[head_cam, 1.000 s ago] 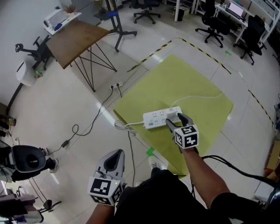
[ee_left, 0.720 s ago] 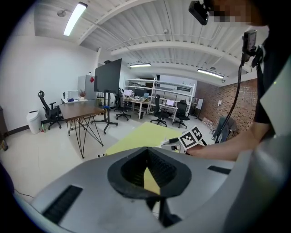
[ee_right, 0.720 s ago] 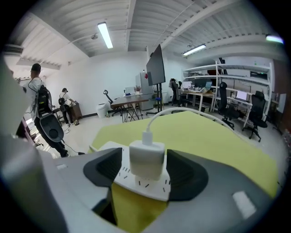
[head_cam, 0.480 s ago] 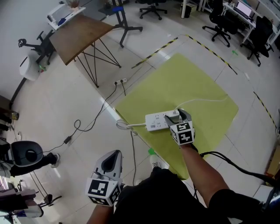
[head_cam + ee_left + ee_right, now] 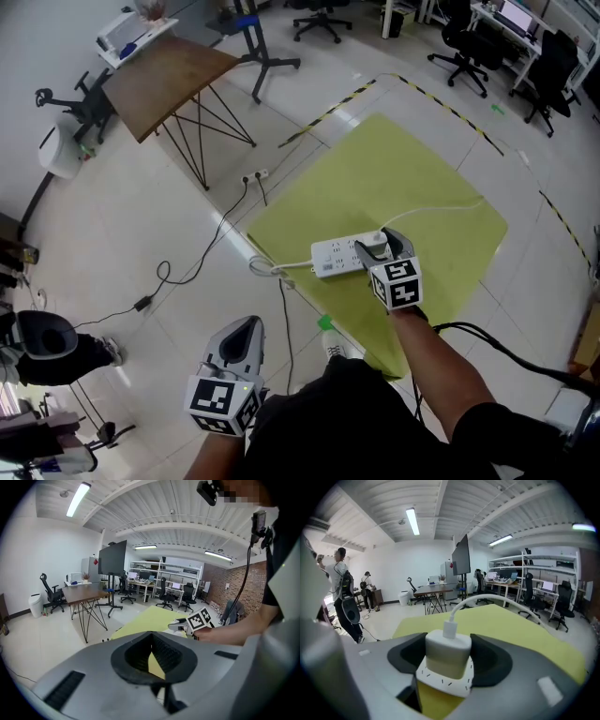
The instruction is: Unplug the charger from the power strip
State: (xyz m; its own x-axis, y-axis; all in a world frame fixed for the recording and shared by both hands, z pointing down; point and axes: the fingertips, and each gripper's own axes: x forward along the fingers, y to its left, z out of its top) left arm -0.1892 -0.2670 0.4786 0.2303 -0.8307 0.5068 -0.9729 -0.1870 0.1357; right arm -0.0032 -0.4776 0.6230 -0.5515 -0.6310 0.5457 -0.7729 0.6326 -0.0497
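Note:
A white power strip (image 5: 342,255) lies on a yellow mat (image 5: 412,178) on the floor. A white charger (image 5: 375,241) is plugged in at its right end, with a thin white cable (image 5: 427,211) trailing off to the right. My right gripper (image 5: 380,246) is down on the strip. Its jaws are closing, with the charger (image 5: 447,653) between them and the pads against its sides. My left gripper (image 5: 246,336) hangs low at the left, away from the strip. It is shut with nothing in it (image 5: 152,656).
The strip's own cord (image 5: 267,270) loops off the mat's left edge. A black cable runs over the floor to a socket block (image 5: 251,176). A tilted wooden table (image 5: 169,84) stands at the back left, and office chairs (image 5: 539,70) at the back right.
My right gripper has shifted slightly along the strip's right end and now sits round the charger. My left gripper has stayed where it was.

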